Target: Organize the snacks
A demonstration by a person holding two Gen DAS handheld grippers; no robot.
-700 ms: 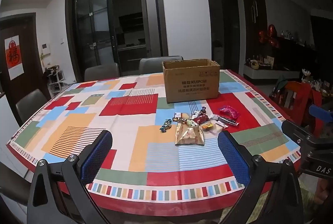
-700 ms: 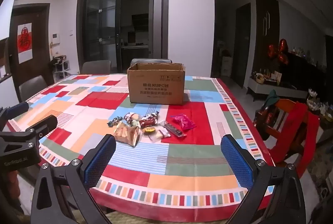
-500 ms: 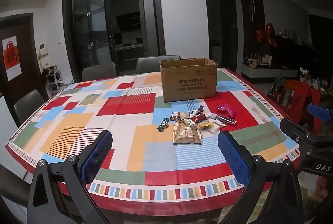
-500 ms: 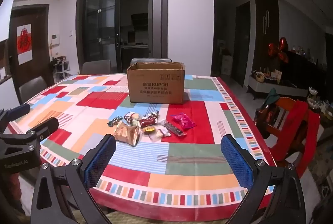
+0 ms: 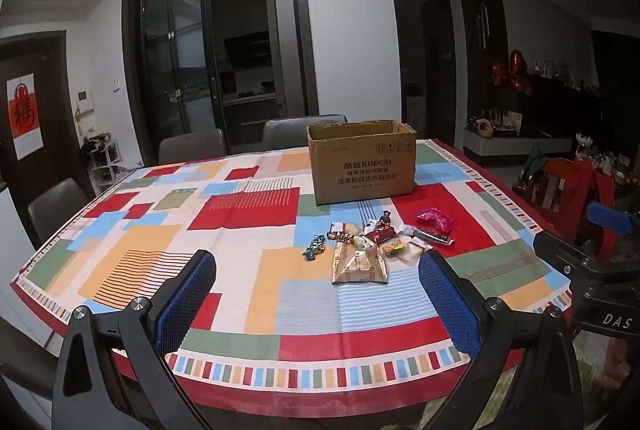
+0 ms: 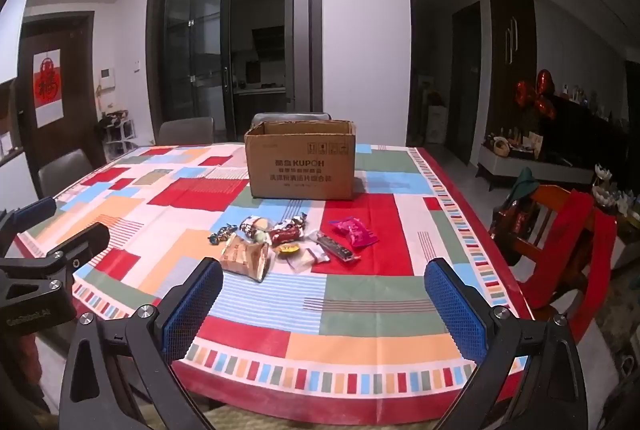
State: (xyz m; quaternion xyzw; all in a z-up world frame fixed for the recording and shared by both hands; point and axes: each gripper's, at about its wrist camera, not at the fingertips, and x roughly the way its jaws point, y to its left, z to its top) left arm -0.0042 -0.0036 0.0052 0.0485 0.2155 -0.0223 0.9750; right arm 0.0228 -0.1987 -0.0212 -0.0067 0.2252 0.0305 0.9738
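A: Snacks (image 5: 372, 246) sit heaped ahead of both grippers, short of the box (image 5: 362, 162) — why there?

B: Staged for sorting, I'd guess; the box stands open-topped just beyond the heap (likely the drop spot).

A: Left gripper (image 5: 316, 306)?

B: Spread wide, holding nothing, back over the near table (image 5: 280, 342) edge. The heap is ahead, slightly right.

A: Right gripper (image 6: 324, 306)?

B: Same: wide, empty, with the heap ahead-left. Neither touches anything; nothing sorted yet.

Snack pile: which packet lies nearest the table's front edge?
The tan paper-look packet, the largest and flattest of the pile. Every other snack, like the pink packet, lies farther back toward the cardboard box.
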